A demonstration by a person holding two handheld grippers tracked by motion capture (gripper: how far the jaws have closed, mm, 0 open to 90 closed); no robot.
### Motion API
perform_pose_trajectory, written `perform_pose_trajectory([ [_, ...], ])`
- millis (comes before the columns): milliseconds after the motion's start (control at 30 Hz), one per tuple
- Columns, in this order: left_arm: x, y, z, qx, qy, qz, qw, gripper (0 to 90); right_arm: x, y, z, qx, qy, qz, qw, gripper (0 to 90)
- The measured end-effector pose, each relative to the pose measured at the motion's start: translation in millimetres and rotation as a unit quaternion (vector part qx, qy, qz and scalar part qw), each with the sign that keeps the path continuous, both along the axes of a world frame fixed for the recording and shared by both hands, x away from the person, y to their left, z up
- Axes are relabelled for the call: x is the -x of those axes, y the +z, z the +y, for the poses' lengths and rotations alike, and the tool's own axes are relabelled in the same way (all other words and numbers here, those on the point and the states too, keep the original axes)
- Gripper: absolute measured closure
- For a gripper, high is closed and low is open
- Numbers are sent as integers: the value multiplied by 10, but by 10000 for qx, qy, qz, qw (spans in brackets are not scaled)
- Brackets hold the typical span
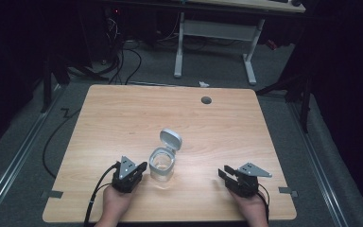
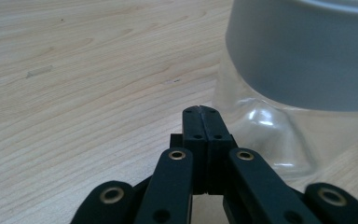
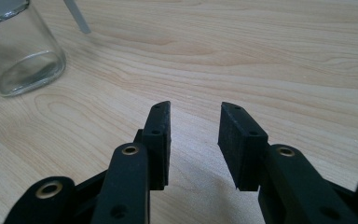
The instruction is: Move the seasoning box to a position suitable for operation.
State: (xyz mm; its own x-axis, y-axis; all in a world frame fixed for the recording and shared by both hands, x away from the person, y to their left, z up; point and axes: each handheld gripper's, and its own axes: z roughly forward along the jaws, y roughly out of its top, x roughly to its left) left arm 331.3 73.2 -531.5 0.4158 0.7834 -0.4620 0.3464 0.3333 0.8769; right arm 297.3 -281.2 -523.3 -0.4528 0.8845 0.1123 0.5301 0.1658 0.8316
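Jaws pressed fully together, the left gripper (image 1: 144, 167) is resting on the table (image 1: 123, 113) just left of the clear glass jar (image 1: 161, 165), gripping nothing. The jar is standing near the table's middle, its grey hinged lid (image 1: 171, 139) flipped up at the far side. The right gripper (image 1: 224, 174), well apart to the right, is holding its jaws spread and empty. Judging by this, bracing the jar's base comes first, so it is not sliding when the lid is pushed.

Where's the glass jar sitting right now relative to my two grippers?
In the high view the glass jar stands lid-open near the table's front middle, just right of the left gripper, with the right gripper farther off to its right.
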Motion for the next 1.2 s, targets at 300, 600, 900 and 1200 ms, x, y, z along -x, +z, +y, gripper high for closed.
perform_pose_trajectory([
  [300, 57, 13, -25, -3, -82, -28, 10000, 900, 7, 8, 15, 35, 32, -74, 10000, 720],
  [600, 94, 33, -34, 32, -110, -49, 9999, 900, -4, -4, 47, 81, -48, -75, 9999, 672],
  [900, 177, 62, -90, 48, -272, -86, 9996, 900, -15, -19, 28, 13, -92, -33, 10000, 660],
  [1200, 239, 67, -185, 59, -448, -104, 9989, 900, -21, -36, 31, 99, -52, -45, 9999, 632],
])
